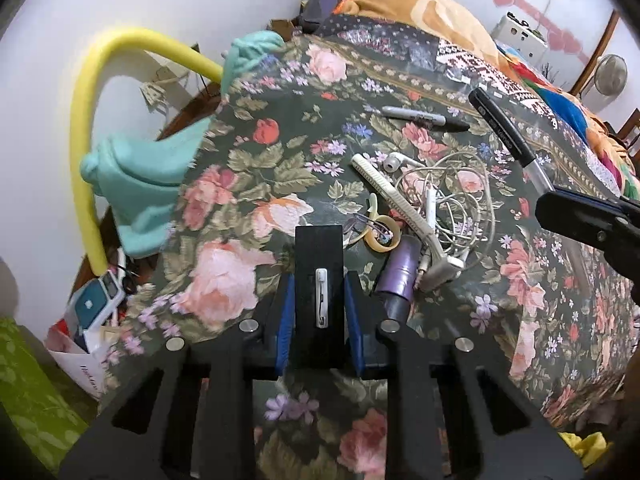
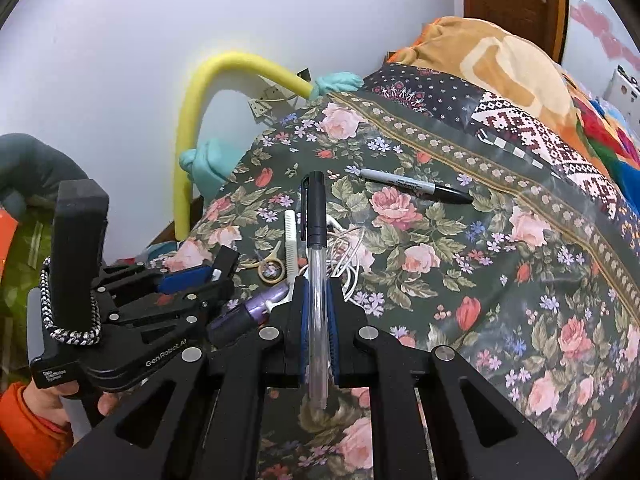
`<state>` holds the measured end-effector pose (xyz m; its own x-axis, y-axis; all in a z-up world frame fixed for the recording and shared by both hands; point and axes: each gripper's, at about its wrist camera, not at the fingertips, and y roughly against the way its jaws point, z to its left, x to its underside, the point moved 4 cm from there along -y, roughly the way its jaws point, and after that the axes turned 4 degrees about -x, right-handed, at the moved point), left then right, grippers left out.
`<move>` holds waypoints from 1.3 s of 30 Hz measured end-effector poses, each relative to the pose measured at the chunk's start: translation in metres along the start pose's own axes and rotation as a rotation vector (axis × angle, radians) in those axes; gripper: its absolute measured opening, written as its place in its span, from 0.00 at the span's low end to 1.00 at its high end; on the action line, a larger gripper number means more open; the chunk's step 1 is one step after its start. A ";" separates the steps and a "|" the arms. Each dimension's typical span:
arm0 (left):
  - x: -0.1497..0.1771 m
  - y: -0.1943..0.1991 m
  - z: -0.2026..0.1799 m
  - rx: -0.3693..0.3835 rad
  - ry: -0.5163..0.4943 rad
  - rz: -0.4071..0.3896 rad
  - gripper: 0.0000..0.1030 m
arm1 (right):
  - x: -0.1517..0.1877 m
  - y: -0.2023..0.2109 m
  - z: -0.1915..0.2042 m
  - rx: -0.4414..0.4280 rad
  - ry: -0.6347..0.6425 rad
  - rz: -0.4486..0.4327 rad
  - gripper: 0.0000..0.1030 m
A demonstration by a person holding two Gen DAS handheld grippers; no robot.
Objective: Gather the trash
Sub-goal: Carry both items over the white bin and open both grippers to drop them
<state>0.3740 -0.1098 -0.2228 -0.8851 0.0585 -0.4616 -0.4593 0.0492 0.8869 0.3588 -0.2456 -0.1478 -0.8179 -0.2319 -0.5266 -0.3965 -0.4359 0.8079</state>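
Between blue pads (image 2: 335, 320): slim clear-barrelled pen (image 2: 316, 280)

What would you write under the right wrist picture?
Right gripper clamps a clear pen above the flowered bedspread.

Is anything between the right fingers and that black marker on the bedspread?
The right fingers are shut on a pen jutting ahead of them. Loops of earphone cable lie close by the fingertips; beyond them the bedspread is bare up to the marker.

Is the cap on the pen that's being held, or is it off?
On. The pen clamped in the right hand-held gripper has its dark cap, clip included, fitted over the far end of the clear barrel.
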 end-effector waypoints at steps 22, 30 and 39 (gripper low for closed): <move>0.086 0.185 0.038 -0.062 0.107 -0.205 0.23 | 0.031 0.099 0.122 -0.113 0.102 -0.113 0.08; 0.148 0.222 0.077 -0.143 0.168 -0.221 0.23 | 0.059 0.092 0.189 -0.192 0.161 -0.074 0.08; 0.229 0.215 0.129 -0.187 0.291 -0.148 0.23 | 0.103 0.049 0.257 -0.250 0.247 0.051 0.08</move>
<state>0.0820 0.0426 -0.1400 -0.7801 -0.2227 -0.5846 -0.5656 -0.1485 0.8112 0.1474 -0.0673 -0.0942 -0.6962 -0.4492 -0.5599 -0.2185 -0.6104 0.7614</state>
